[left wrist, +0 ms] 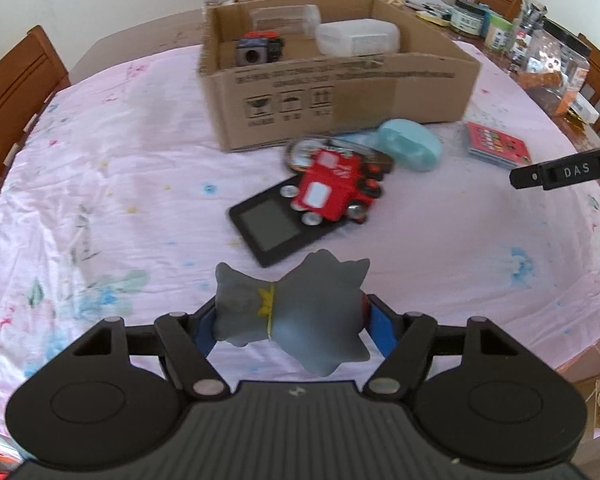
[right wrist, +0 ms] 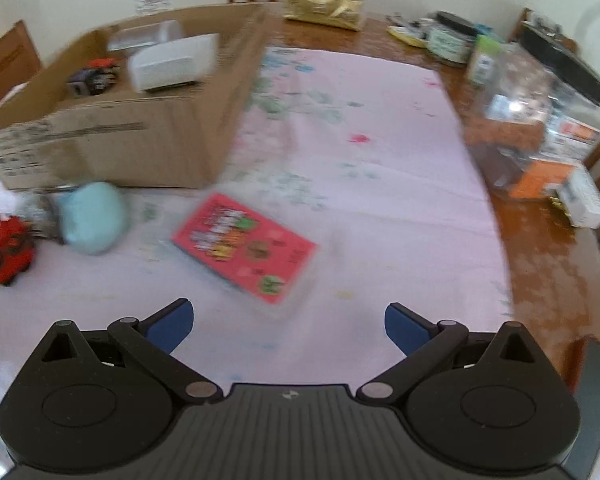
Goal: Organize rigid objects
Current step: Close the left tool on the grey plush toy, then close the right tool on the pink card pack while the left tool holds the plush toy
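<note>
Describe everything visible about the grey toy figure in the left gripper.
The grey toy figure looks like smooth matte plastic or rubber, with pointed, ear-like tips and a thin yellow band with a small zigzag around its narrow middle. A bit of red shows at its right side. It lies sideways between the blue pads of the left gripper, which press it from both sides, above the pink tablecloth. Motion blur hides finer detail.

A wooden bench (right wrist: 540,248) carries a pink cloth (left wrist: 120,184) over most of its top. On the cloth sit a cardboard box (left wrist: 340,96), a black tablet (left wrist: 272,224), a teal case (left wrist: 410,145) just beside the box, and a red card pack (right wrist: 246,248). Along the bare wood at the far right stand jars (left wrist: 466,16) and packets — blurred, perhaps food.
</note>
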Available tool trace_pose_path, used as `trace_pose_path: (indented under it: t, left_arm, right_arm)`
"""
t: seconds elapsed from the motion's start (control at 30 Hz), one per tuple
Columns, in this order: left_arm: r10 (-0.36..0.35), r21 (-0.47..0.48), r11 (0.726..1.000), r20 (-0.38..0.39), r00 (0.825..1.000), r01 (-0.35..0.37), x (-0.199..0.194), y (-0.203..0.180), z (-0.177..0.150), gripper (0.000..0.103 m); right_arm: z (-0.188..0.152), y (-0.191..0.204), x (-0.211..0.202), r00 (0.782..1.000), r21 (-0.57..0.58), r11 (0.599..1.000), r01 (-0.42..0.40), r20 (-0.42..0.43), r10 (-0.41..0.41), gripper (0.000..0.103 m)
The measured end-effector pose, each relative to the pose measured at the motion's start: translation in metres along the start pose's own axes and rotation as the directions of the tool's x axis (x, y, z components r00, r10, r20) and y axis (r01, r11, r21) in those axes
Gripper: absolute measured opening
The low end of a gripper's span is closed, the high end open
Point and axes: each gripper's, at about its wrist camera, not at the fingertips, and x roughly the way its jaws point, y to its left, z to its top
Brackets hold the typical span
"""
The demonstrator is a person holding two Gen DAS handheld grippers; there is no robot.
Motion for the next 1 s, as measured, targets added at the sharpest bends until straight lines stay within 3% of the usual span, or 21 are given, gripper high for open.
trace_pose_path:
  t: [0.13, 0.47, 1.0]
  left_arm:
    - [-0.005, 0.004, 1.0, -0.001, 1.0, 0.005, 0.0, 0.014, 0.0, 0.072]
    - [-0.019, 0.003, 1.0, 0.006, 1.0, 0.019, 0.003, 0.041, 0.005, 0.072]
    - [-0.037, -0.005, 0.999, 0.012, 0.999, 0.038, 0.015, 0.055, 0.011, 0.073]
  right_arm:
    - [0.007, 0.016, 0.01, 0.999, 0.03, 0.999, -0.037, -0.021, 0.038, 0.103]
    - [0.032, 0.029, 0.028, 0.999, 0.07, 0.996, 0.048, -0.012, -0.047, 0.103]
    - [0.045, 0.034, 0.037, 0.996, 0.126, 0.989, 0.083, 0.004, -0.084, 0.103]
